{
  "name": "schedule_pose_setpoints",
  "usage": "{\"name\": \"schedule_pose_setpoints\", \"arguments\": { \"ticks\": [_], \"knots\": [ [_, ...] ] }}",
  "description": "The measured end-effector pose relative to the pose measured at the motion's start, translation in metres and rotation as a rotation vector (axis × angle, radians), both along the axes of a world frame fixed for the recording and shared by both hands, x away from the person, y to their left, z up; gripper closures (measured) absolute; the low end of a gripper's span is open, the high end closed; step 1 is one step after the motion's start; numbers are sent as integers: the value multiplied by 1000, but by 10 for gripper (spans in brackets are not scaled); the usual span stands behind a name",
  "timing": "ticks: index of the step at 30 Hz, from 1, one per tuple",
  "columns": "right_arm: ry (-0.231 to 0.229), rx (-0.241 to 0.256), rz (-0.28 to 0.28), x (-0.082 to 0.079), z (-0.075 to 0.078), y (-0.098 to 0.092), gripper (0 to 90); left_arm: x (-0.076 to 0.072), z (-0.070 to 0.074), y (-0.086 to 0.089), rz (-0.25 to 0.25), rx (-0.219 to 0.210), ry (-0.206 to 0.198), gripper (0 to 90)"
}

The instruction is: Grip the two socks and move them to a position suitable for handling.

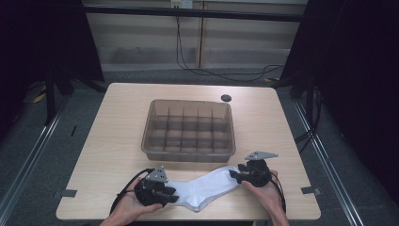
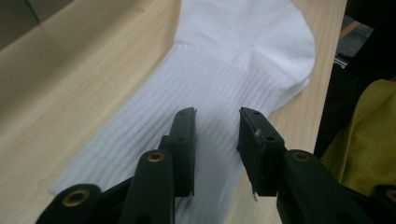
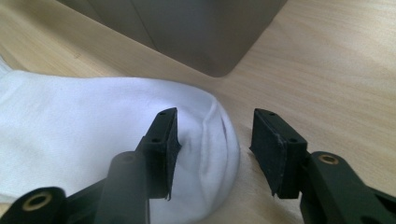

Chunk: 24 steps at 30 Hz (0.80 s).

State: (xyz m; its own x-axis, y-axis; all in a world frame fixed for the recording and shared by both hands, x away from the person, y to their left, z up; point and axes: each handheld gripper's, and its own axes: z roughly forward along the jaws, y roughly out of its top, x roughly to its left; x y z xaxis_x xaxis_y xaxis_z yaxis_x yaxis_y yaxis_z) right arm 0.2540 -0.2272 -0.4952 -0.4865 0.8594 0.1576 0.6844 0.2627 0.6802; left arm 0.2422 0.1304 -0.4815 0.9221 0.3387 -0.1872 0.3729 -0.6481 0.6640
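Item: one white sock [image 1: 207,188], lying flat along the near edge of the counter [image 1: 122,122], just in front of the clear divided bin [image 1: 188,129]. Cuff end points toward my left gripper [image 1: 170,194], toe end toward my right gripper [image 1: 235,175]; the heel bulges out over the counter's near edge.

Material: ribbed knit on the leg, as the left gripper view shows on the sock [image 2: 210,84]; smoother knit at the foot and toe. I judge it very light, fully limp, not fragile, not slippery. It will sag and fold under its own weight the moment it is lifted, and it will drag on the wood instead of sliding cleanly.

Left gripper [image 2: 217,116]: jaws spread, poised over the ribbed leg, one on each side of a strip of cloth, pinching nothing yet as far as I can tell.

Right gripper [image 3: 215,126]: jaws spread, one jaw over the sock [image 3: 93,126] near its rounded toe seam, the other over bare wood past the tip. Nothing held.

Where to take hold: I would pinch through both layers, a short way in from each end, at the cuff rib on the left and behind the toe seam on the right. A nip at the very edge risks catching one layer only, or slipping off. Held at both ends it should stay taut enough to fold or carry; held at one end it will hang loose.

Bin compartments: none appears to hold anything.
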Motion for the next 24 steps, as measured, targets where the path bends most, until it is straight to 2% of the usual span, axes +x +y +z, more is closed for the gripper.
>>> {"name": "schedule_pose_setpoints", "arguments": {
  "ticks": [3,6,9,12,15,17,19,21,24],
  "knots": [
    [-3,-10,4,0,0,1,499,1,10,-3,-3,-50,11,667],
    [-4,-17,16,-2,-3,2,510,8,11,-11,10,-50,26,678],
    [-11,-29,29,-4,-3,3,546,14,6,-22,16,-36,37,681],
    [-15,-39,45,-6,-3,6,621,17,5,-33,5,-30,46,679],
    [-6,-33,55,-4,-2,8,710,17,4,-44,-4,-43,51,671],
    [-5,-24,56,-3,-3,9,782,16,1,-48,-15,-30,43,670],
    [-7,-28,55,-2,-2,12,798,15,-2,-50,-21,-1,35,673],
    [-7,-28,51,-2,-2,14,808,15,-4,-48,-11,-2,44,675],
    [-5,-12,41,-1,-1,13,815,14,-5,-46,-23,3,42,678]
  ]
}}
